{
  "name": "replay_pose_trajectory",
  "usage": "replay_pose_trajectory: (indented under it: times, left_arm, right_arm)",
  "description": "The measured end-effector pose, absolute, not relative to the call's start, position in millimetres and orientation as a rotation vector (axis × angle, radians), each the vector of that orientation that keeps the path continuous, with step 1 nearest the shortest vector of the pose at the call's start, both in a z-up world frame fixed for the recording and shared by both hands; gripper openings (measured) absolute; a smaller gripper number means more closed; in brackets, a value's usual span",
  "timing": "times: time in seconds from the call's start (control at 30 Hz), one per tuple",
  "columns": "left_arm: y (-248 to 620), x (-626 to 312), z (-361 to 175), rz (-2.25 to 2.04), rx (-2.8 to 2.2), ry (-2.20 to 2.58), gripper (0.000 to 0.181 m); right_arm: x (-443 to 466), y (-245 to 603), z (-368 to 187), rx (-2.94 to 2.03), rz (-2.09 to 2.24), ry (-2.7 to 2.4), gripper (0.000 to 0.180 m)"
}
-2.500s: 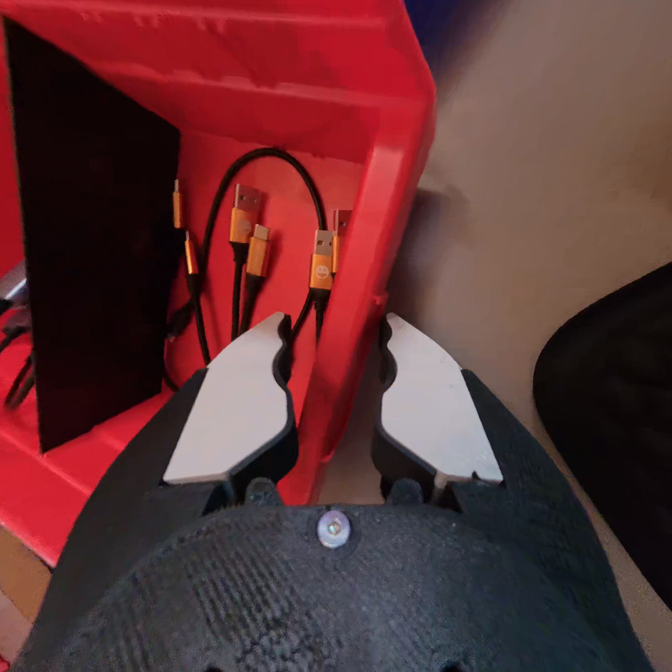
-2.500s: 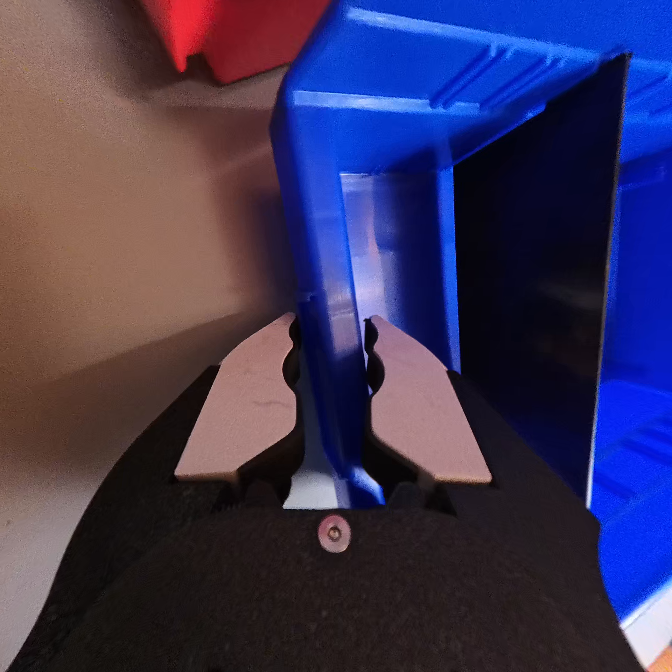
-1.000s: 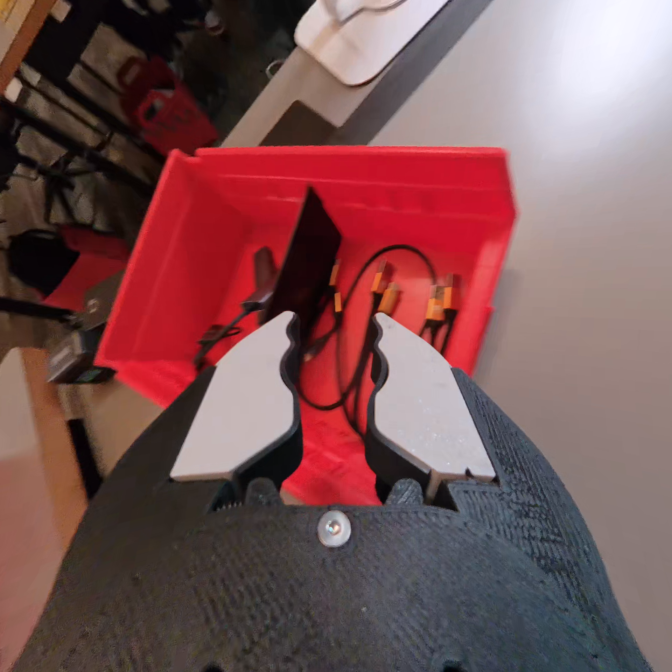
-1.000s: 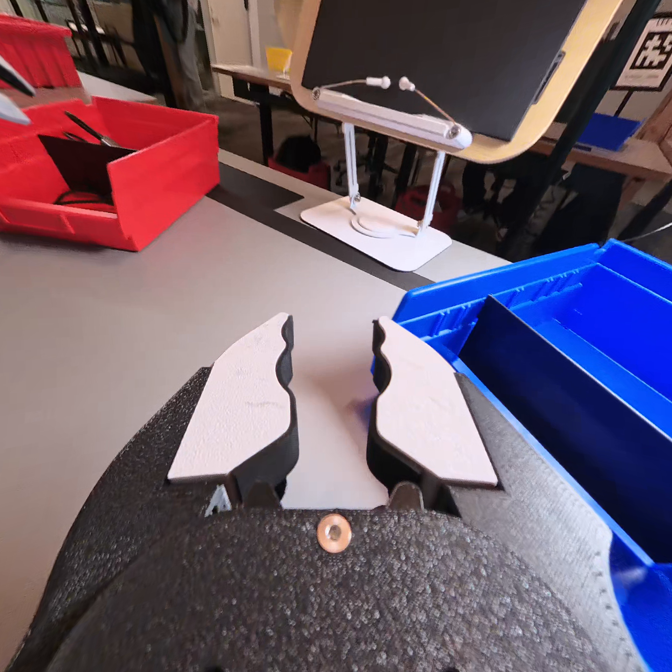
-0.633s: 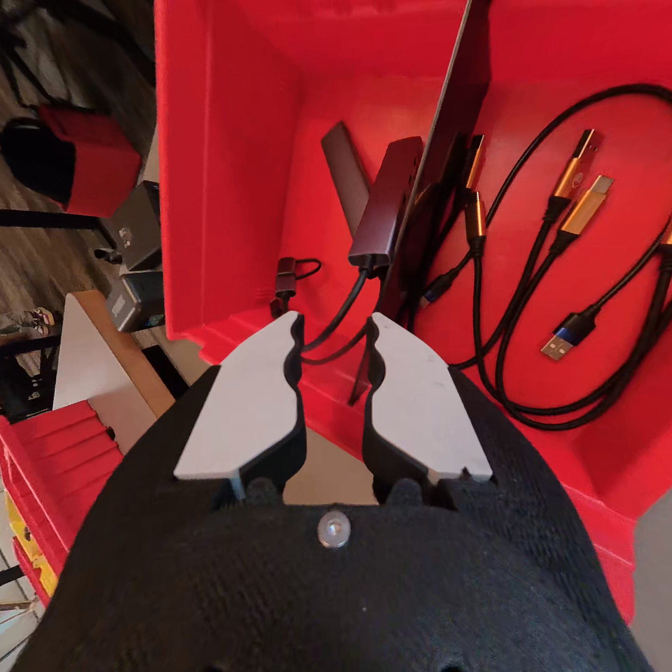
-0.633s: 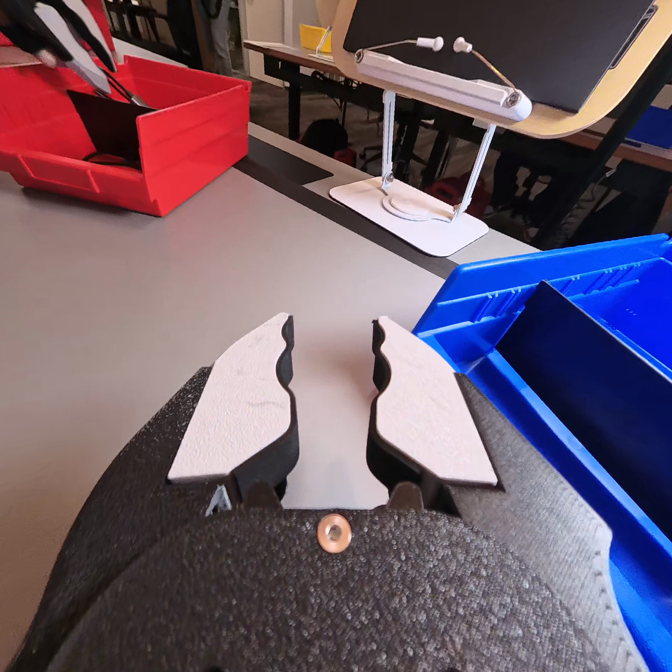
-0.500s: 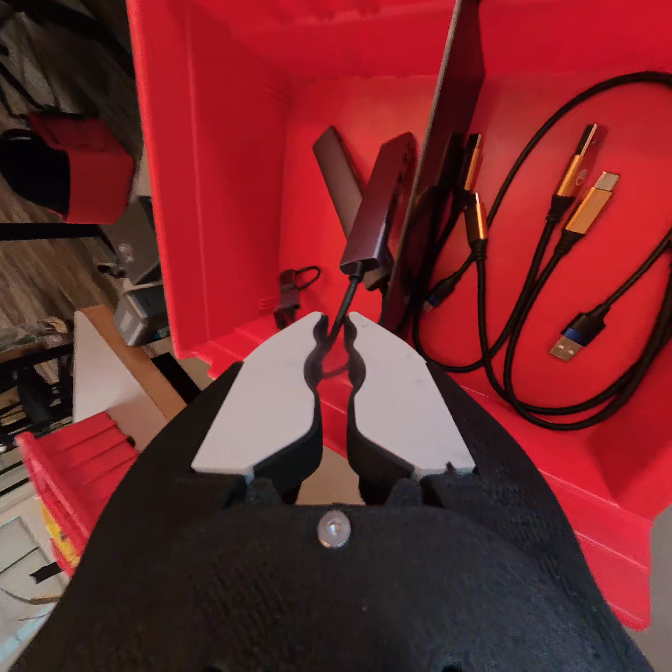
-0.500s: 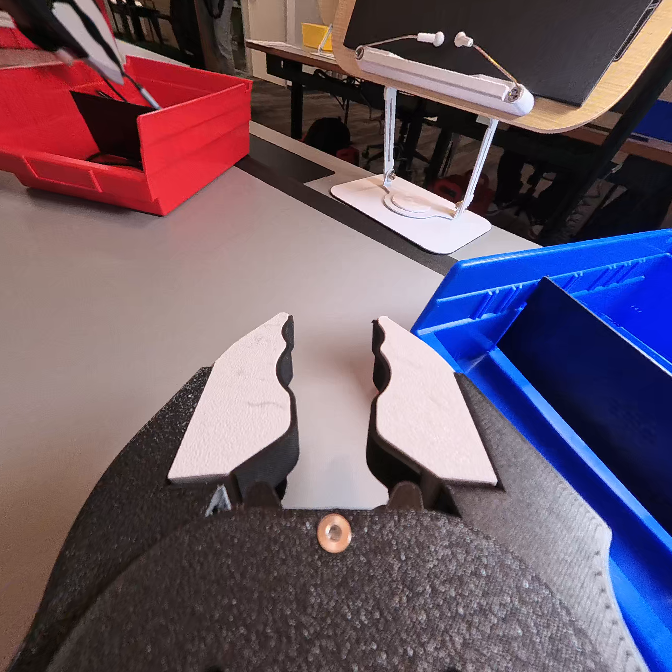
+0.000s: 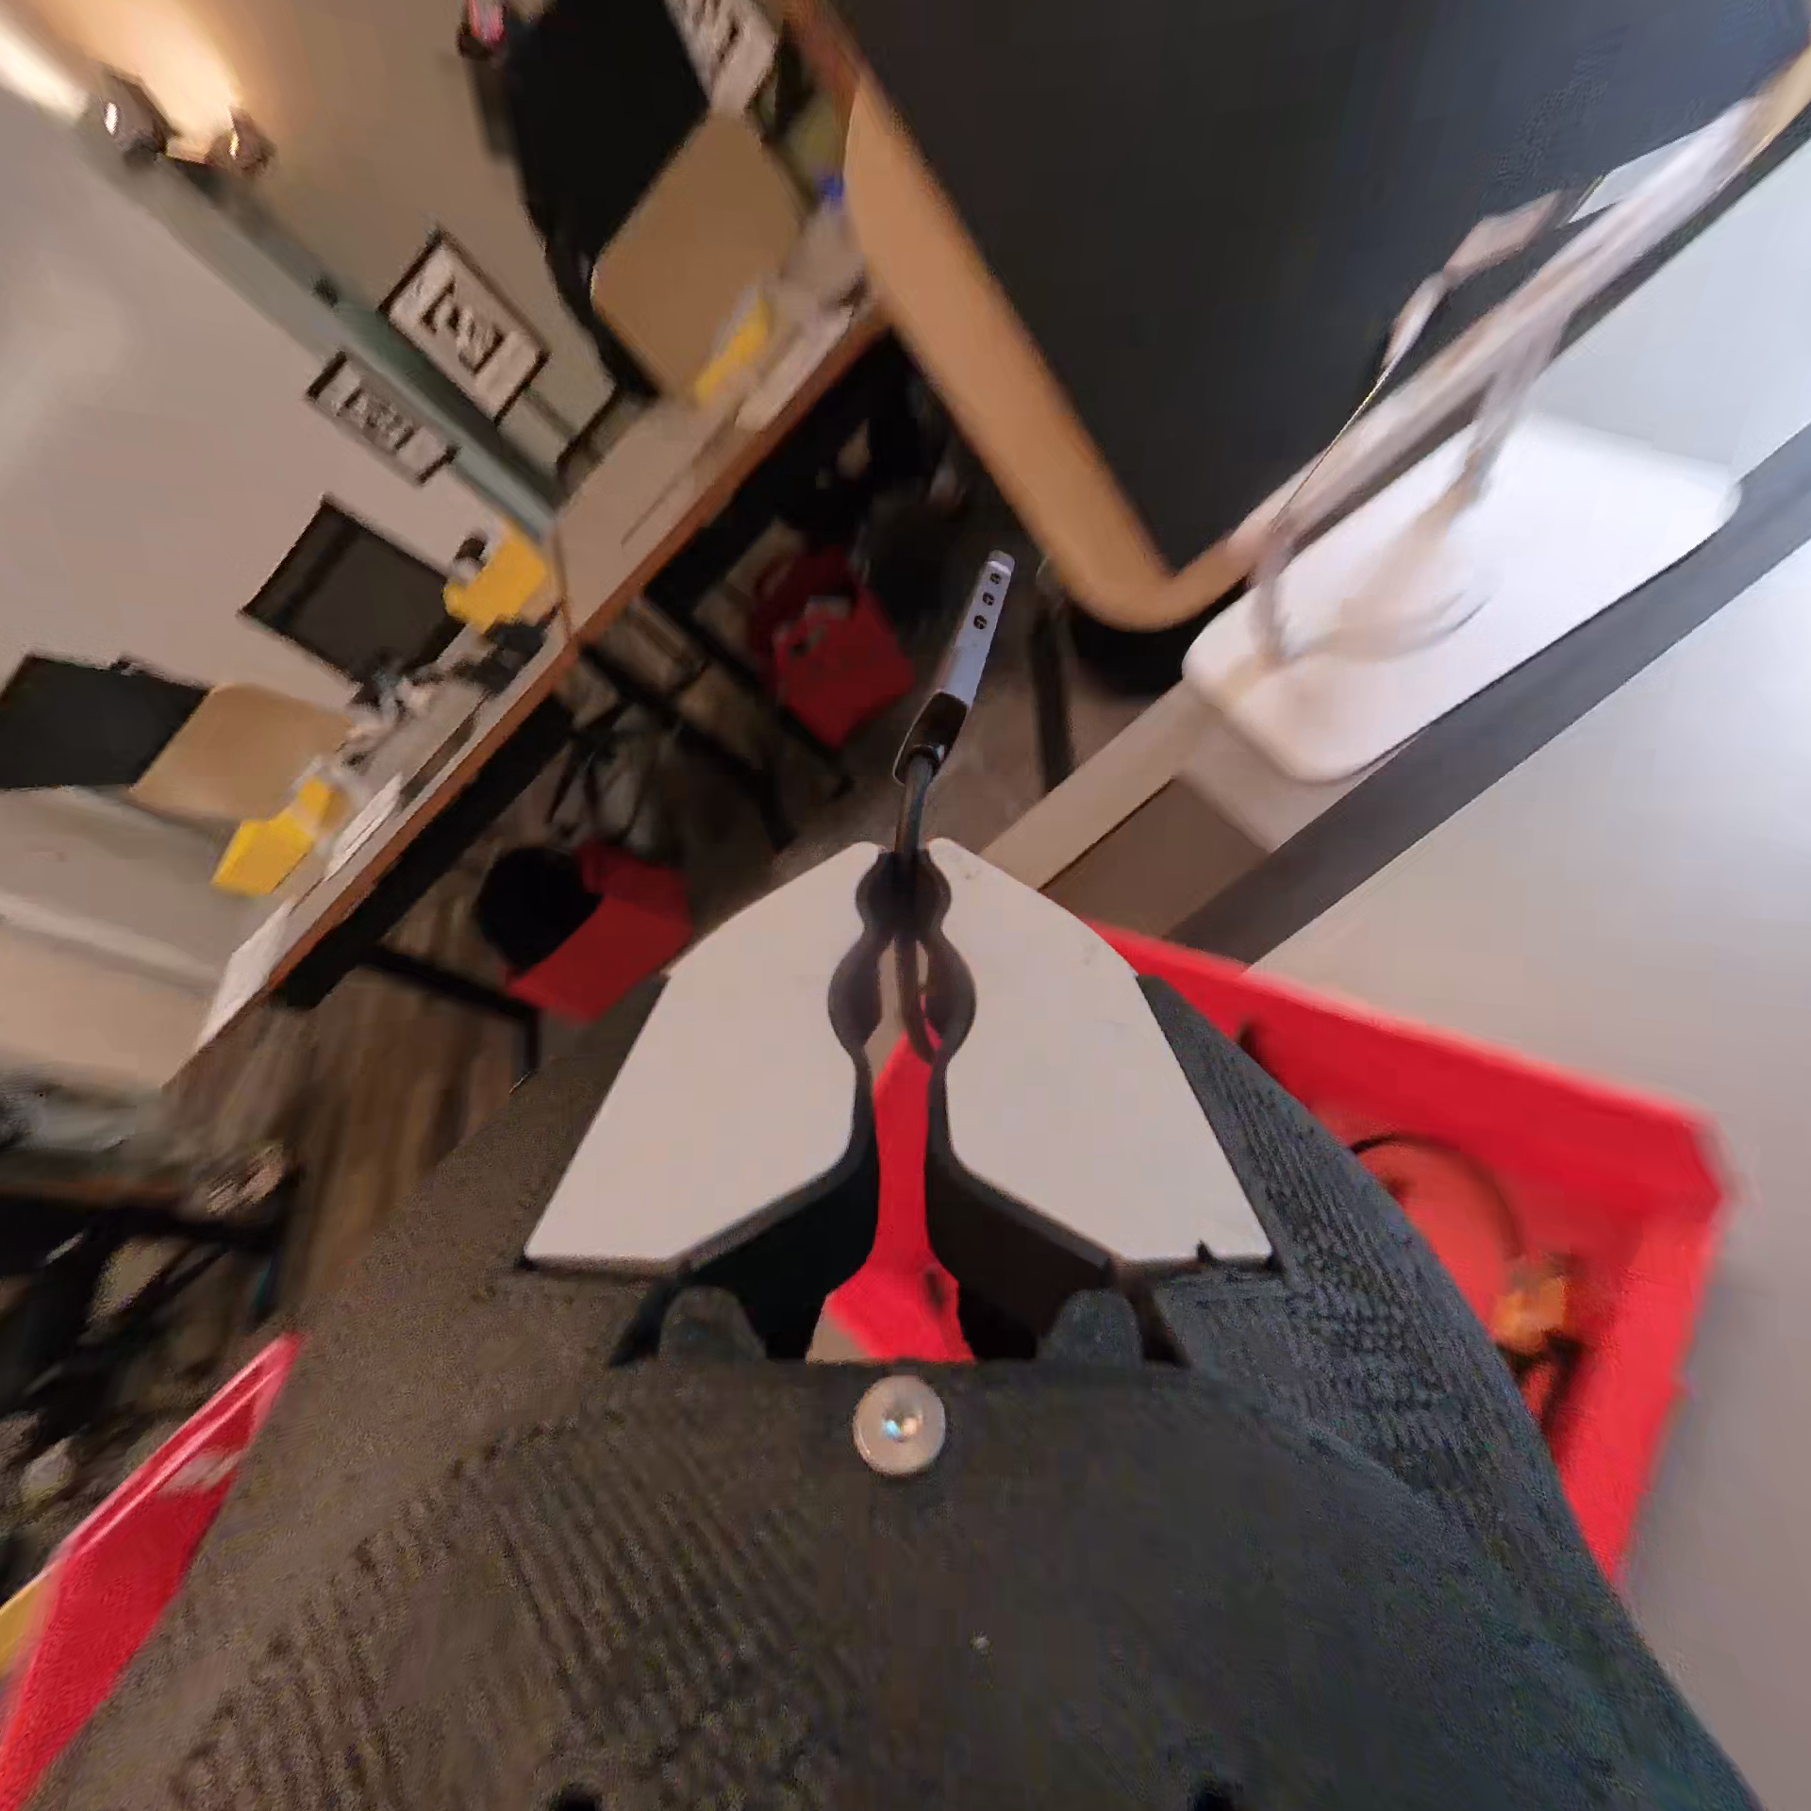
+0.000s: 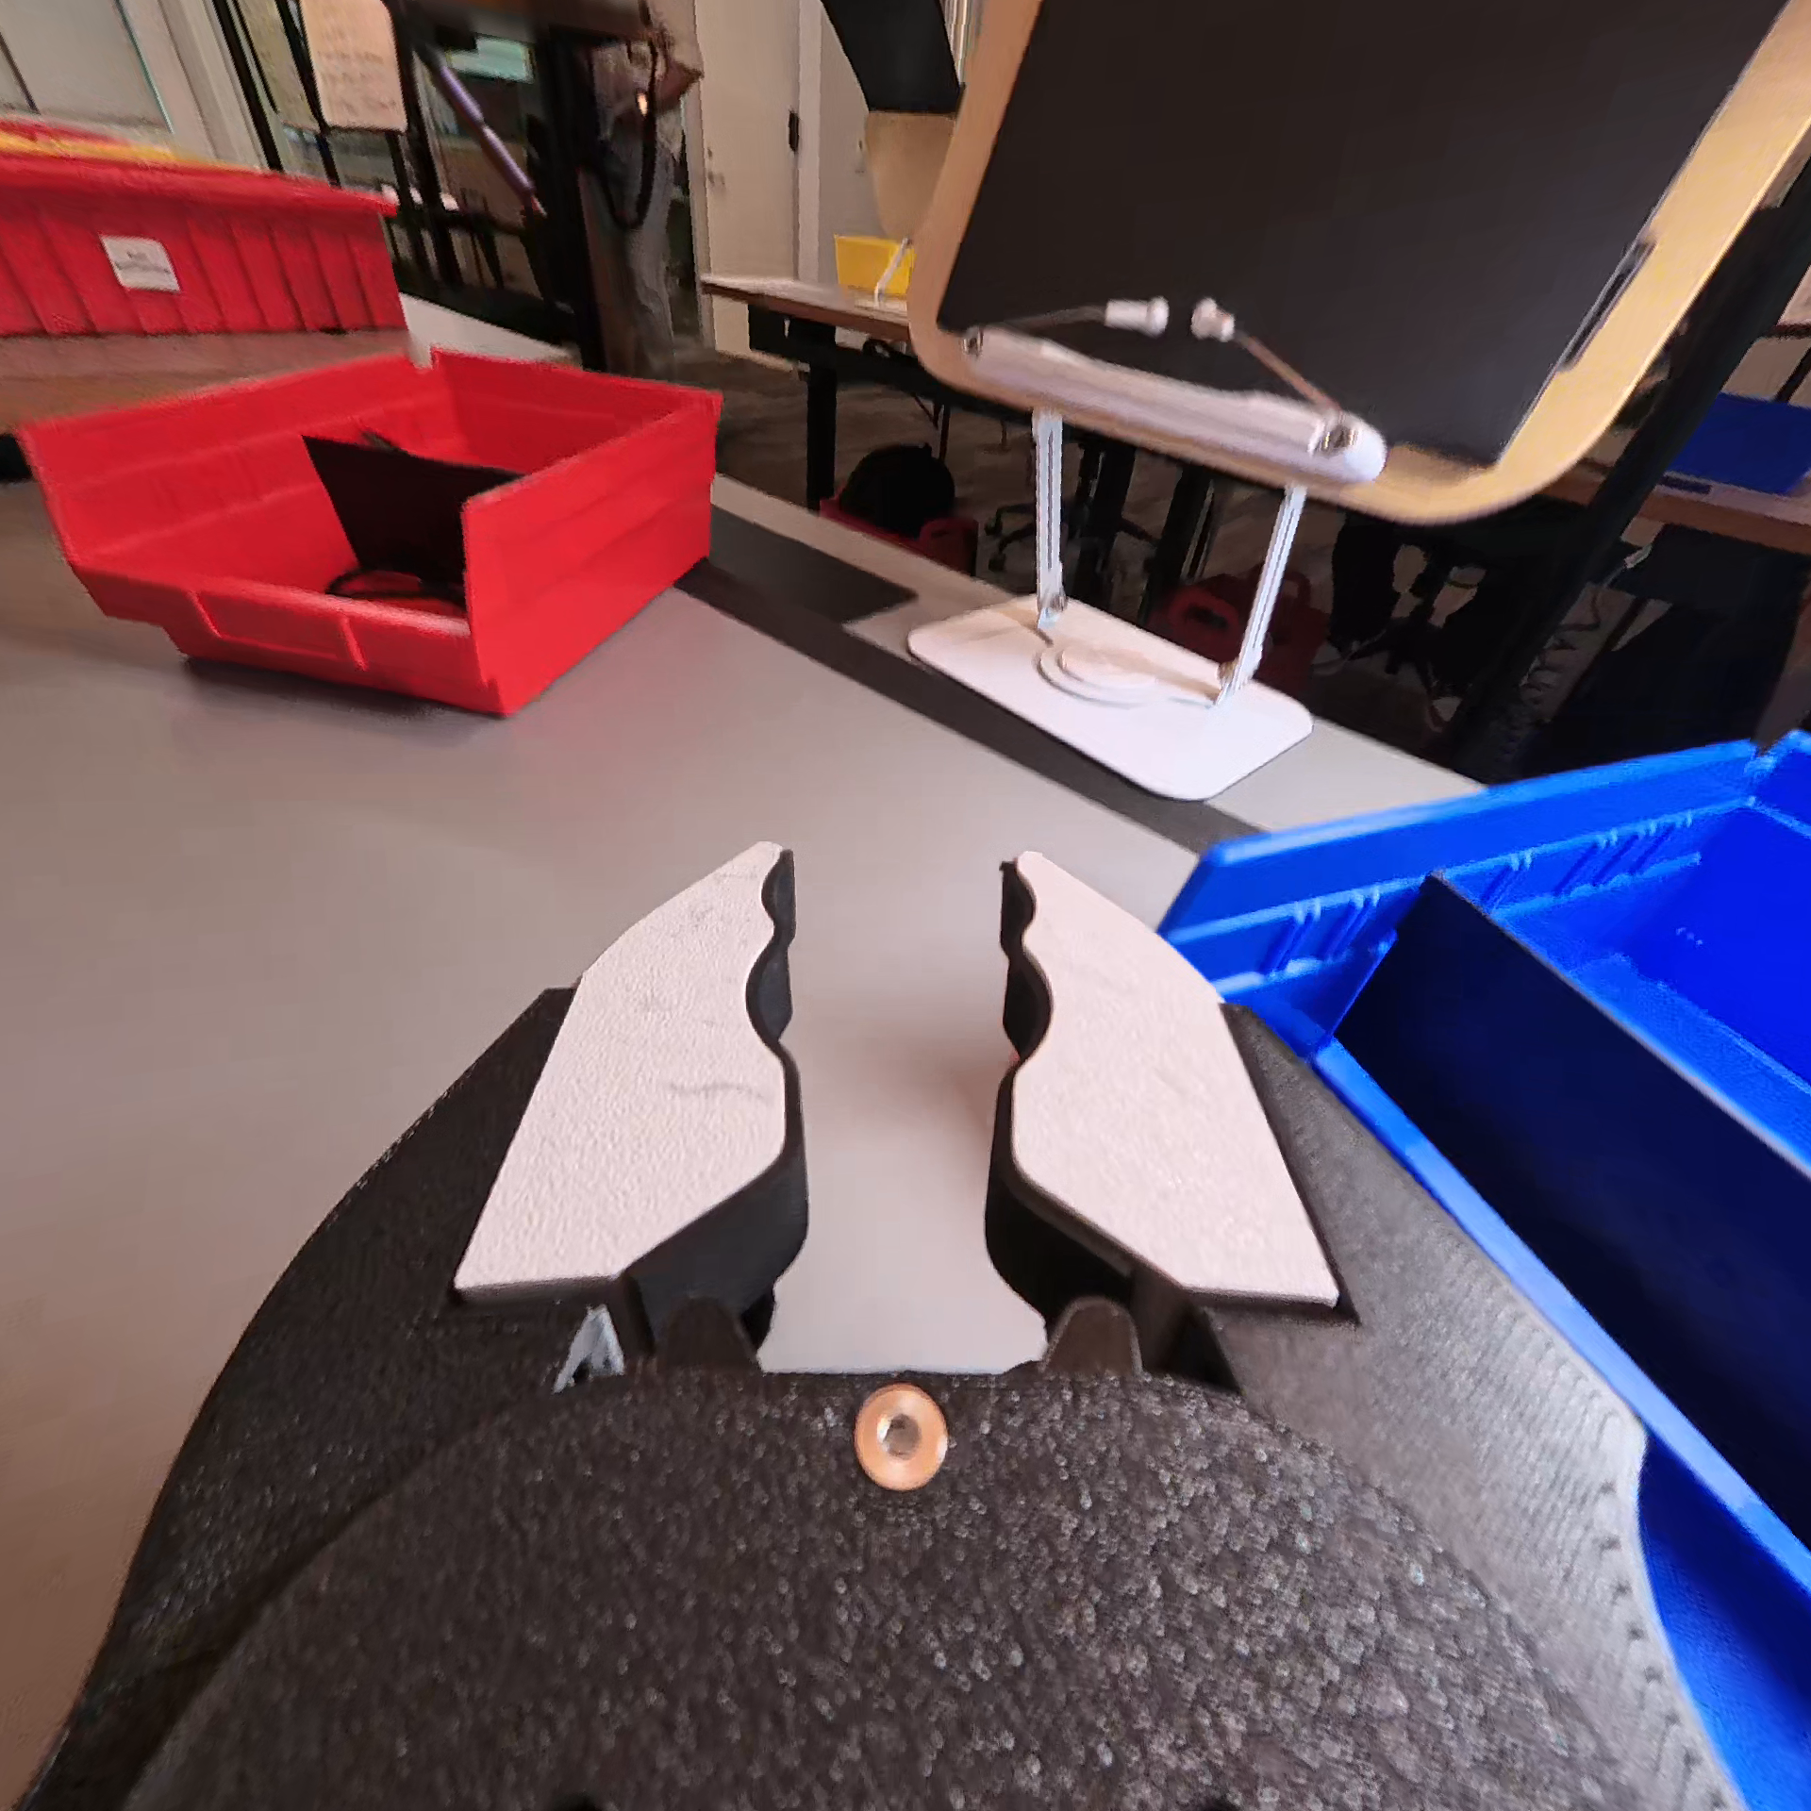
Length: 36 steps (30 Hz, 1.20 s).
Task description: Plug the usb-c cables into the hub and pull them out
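Note:
My left gripper (image 9: 906, 862) is shut on the black cable (image 9: 916, 804) of the grey hub (image 9: 975, 637). The hub sticks out past the fingertips, lifted into the air above the red bin (image 9: 1617, 1225). Black cables with orange plugs (image 9: 1529, 1303) lie in that bin, blurred. My right gripper (image 10: 894, 872) is open and empty, low over the grey table (image 10: 294, 833) beside the blue bin (image 10: 1372, 902). The red bin (image 10: 578, 549) shows far left in the right wrist view, with a black divider (image 10: 392, 500) in it.
A dark board on a white stand (image 10: 1127, 686) stands at the table's far edge, also in the left wrist view (image 9: 1421, 608). The blue bin has a dark divider (image 10: 1617, 1039). A big red crate (image 10: 196, 265) sits behind the red bin. Desks and red bags fill the room behind.
My left gripper closed on the hub's cable inside the red bin and lifted the hub up out of it. The right gripper stayed open and moved only slightly.

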<state>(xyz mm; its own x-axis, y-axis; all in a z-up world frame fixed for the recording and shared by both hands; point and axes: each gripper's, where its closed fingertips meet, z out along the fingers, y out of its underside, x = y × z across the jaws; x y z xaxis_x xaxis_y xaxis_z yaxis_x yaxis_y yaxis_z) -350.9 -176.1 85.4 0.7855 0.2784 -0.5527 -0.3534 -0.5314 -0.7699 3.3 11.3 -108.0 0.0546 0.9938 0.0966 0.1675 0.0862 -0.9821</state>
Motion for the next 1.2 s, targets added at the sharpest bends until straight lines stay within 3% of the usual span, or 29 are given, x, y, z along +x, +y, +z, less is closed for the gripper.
replay_pose_trajectory:
  times: [0.03,0.43,0.63,0.8,0.97,1.1,1.2]
  left_arm:
    - [-170,-332,95,0.725,-1.923,0.076,0.004]
    - [-123,-105,107,-0.256,-1.399,0.329,0.004]
    - [-109,-55,78,-0.562,-1.420,0.438,0.004]
    - [-101,-41,62,-0.684,-1.461,0.437,0.004]
    - [-101,-30,58,-0.664,-1.479,0.466,0.004]
    - [-110,-32,67,-0.652,-1.454,0.473,0.004]
    - [-117,-38,75,-0.673,-1.415,0.461,0.004]
  right_arm:
    - [0,9,-97,-1.264,1.029,-1.312,0.040]
    - [-28,-34,88,-0.784,1.373,-1.186,0.050]
    - [-12,-61,82,-0.619,1.557,-1.249,0.042]
    - [1,-77,79,-0.532,1.569,-1.314,0.000]
    - [1,-79,72,-0.531,1.394,-1.395,0.000]
    - [2,-73,56,-0.570,1.335,-1.522,0.028]
    - [-2,-67,44,-0.593,1.346,-1.560,0.038]
